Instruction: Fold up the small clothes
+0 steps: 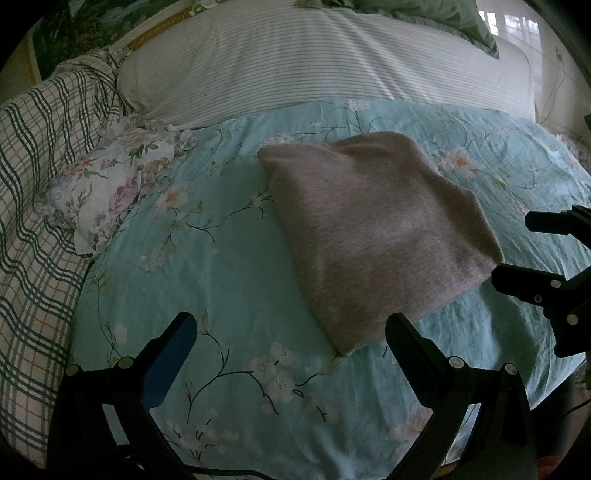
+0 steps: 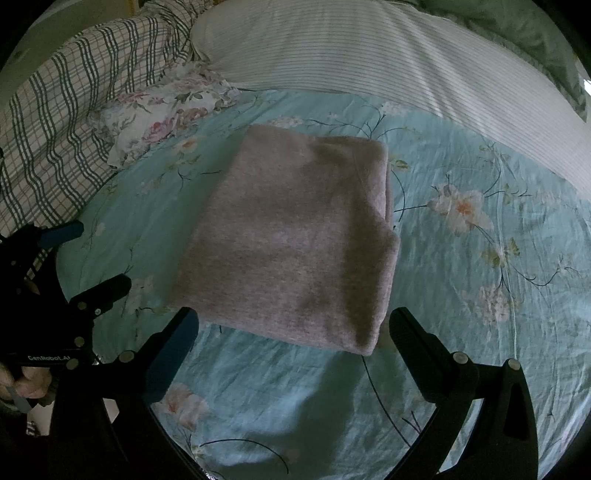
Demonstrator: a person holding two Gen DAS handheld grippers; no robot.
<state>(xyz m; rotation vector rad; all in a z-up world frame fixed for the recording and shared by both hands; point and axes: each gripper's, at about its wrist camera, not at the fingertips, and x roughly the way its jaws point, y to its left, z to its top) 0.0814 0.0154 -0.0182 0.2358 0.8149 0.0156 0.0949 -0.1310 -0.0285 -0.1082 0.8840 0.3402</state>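
A grey-pink knit garment (image 1: pixel 376 229) lies folded into a rectangle on the turquoise floral bed sheet (image 1: pixel 229 258). It also shows in the right wrist view (image 2: pixel 295 240). My left gripper (image 1: pixel 291 332) is open and empty, just in front of the garment's near corner. My right gripper (image 2: pixel 293 328) is open and empty, with its jaws on either side of the garment's near edge and not gripping it. The right gripper also shows at the right edge of the left wrist view (image 1: pixel 517 251). The left gripper shows at the left of the right wrist view (image 2: pixel 96 258).
A white floral cloth (image 1: pixel 110 188) lies at the left of the sheet. A green checked blanket (image 1: pixel 33 221) is bunched along the left side. A striped white pillow (image 1: pixel 314 62) lies across the back, with green bedding (image 1: pixel 424 14) behind it.
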